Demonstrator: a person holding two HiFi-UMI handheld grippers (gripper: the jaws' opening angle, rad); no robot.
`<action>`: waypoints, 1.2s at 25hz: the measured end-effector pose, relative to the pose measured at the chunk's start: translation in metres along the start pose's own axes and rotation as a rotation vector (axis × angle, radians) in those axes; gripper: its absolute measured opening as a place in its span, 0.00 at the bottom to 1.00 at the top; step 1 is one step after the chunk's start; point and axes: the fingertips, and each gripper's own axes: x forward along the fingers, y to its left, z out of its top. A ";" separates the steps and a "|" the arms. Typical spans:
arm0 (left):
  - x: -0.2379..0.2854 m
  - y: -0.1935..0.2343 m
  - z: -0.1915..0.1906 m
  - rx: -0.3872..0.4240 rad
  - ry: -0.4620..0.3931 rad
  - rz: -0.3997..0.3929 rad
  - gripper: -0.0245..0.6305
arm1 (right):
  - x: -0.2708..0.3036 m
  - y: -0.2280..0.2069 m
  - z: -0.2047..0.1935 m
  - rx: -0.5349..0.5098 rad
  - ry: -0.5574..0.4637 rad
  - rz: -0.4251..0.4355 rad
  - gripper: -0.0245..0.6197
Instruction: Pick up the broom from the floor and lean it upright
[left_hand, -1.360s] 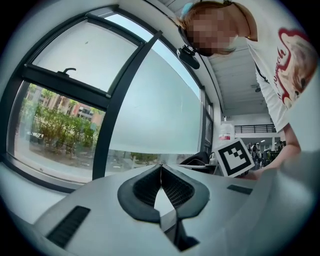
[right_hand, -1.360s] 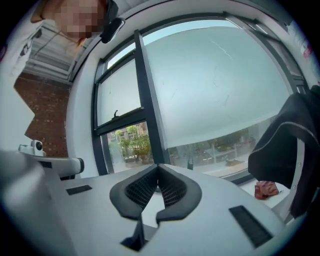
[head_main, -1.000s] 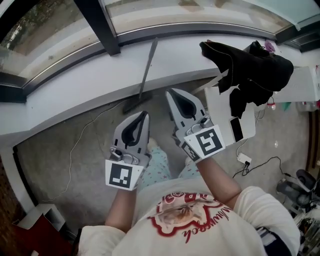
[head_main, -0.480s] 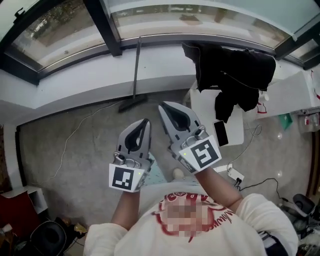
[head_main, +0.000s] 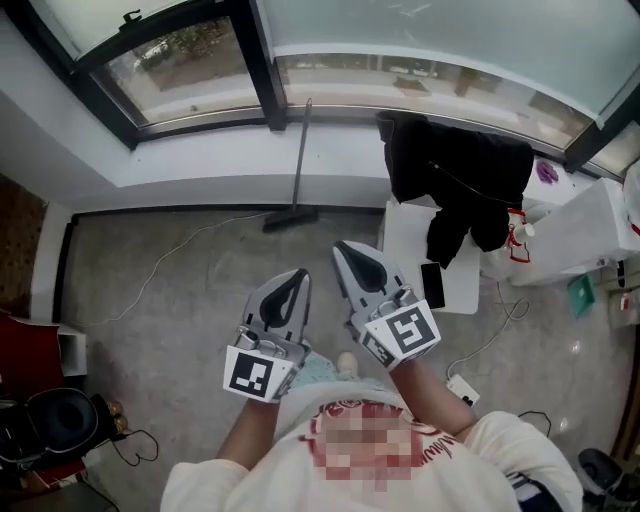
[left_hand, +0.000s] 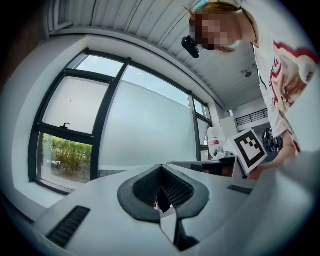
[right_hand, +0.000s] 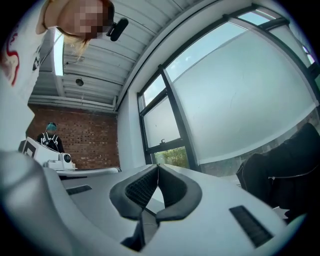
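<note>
Broom (head_main: 300, 160) stands upright at upper centre of the head view, its head on the floor (head_main: 180, 290) and its handle leaning on the white window ledge (head_main: 200, 165). My left gripper (head_main: 297, 276) and right gripper (head_main: 341, 248) sit at lower centre, well apart from it. Both pairs of fingers are pressed together, nothing held. Black garment (head_main: 450, 170) hangs right of the broom.

Soft daylight enters through the window (head_main: 190, 60) along the top of the head view, and the floor (head_main: 180, 290) is evenly lit. Both gripper views bulge and darken at the corners. The left gripper (left_hand: 161, 167) looks soft up close.
</note>
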 end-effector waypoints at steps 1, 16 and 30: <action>-0.006 -0.006 0.003 0.006 -0.001 -0.001 0.07 | -0.004 0.007 0.001 0.006 -0.005 0.010 0.08; -0.131 -0.075 0.029 -0.021 -0.073 -0.021 0.07 | -0.093 0.113 0.005 -0.024 -0.025 0.010 0.08; -0.242 -0.118 0.032 -0.020 -0.047 0.061 0.07 | -0.170 0.229 -0.006 0.025 0.044 0.153 0.08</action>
